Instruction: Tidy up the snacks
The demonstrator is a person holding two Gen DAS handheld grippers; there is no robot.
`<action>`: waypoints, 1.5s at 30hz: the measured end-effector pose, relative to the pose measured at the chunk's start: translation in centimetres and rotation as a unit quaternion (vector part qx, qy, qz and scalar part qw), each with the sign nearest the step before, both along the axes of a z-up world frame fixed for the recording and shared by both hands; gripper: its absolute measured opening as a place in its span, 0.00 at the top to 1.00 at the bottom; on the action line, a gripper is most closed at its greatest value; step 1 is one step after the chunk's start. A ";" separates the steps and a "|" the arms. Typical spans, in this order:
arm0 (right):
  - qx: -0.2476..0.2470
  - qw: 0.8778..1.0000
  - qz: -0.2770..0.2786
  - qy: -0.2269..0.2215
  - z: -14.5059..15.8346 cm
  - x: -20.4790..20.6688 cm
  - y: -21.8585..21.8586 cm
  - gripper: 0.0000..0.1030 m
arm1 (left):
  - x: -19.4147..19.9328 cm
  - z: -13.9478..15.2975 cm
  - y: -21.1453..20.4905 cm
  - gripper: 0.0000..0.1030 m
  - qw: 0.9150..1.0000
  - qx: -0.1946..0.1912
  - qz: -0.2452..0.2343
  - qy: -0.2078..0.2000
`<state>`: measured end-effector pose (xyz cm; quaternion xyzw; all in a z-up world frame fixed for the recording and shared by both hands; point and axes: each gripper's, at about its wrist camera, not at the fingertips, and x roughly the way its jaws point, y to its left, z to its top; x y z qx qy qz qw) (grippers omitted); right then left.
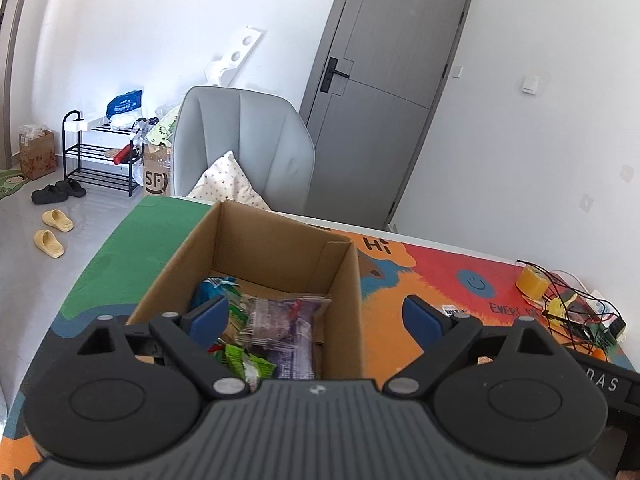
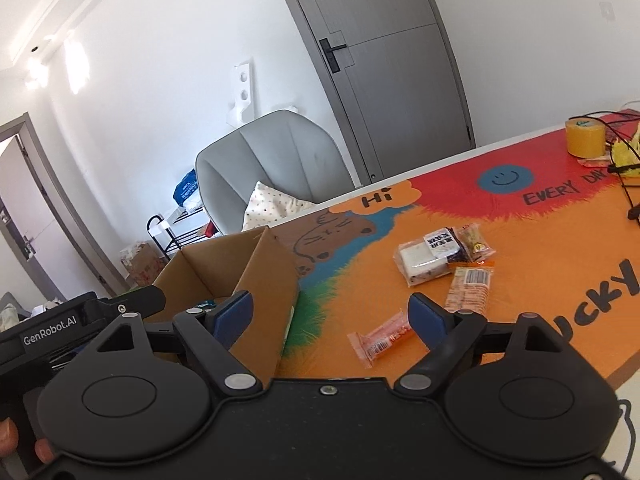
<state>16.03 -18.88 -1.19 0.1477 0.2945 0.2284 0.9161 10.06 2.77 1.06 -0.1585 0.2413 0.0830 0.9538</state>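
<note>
The worktop (image 2: 540, 240), covered by a bright cartoon mat, carried everything that mattered. At its left end stood the open cardboard box (image 2: 264, 280), and in the left wrist view its floor already held a heap of wrapped snacks (image 1: 276, 320), purple, green and blue packets lying loosely on one another.

The loose packets lay to the right of the box on the orange part of the mat, well apart from its wall. Farthest from the camera was a white and dark packet (image 2: 428, 258) with a small pale one just beside it; nearer lay an orange packet with a barcode (image 2: 470, 290); nearest of all was a slim pink packet (image 2: 380, 340).

The right gripper (image 2: 330, 320) was spread wide and held nothing. The slim pink packet sat just ahead of it, slightly right of the midline and close to the right-side finger, its long axis running on a diagonal from lower left to upper right. By my reading a small turn of the wrist would be needed so the fingers could close across its narrow width.

The left gripper (image 1: 316, 322) was also open and empty, hanging over the box with one finger above the heaped snacks. It stood much farther from the loose packets, so the right hand looked the better placed for the pick.
</note>
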 end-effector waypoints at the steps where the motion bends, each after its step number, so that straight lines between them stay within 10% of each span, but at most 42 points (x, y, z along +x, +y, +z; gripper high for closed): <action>1: 0.001 1.000 0.000 -0.001 0.0 -0.1 -0.5 0.17 | 0.2 0.0 -0.5 0.10 1.000 0.000 -0.006 0.003; 4: -0.003 1.000 -0.017 -0.007 0.2 -0.4 -1.8 0.04 | 0.6 0.1 -1.8 0.10 1.000 -0.001 -0.025 0.012; 22: 0.012 0.996 -0.085 0.014 -1.3 0.2 -8.2 0.02 | 3.3 -0.5 -7.9 0.10 0.995 0.008 -0.095 0.027; 45: 0.026 0.993 -0.083 0.084 -6.3 5.0 -9.3 0.26 | 9.5 -6.1 -11.4 0.42 0.987 0.032 -0.135 0.086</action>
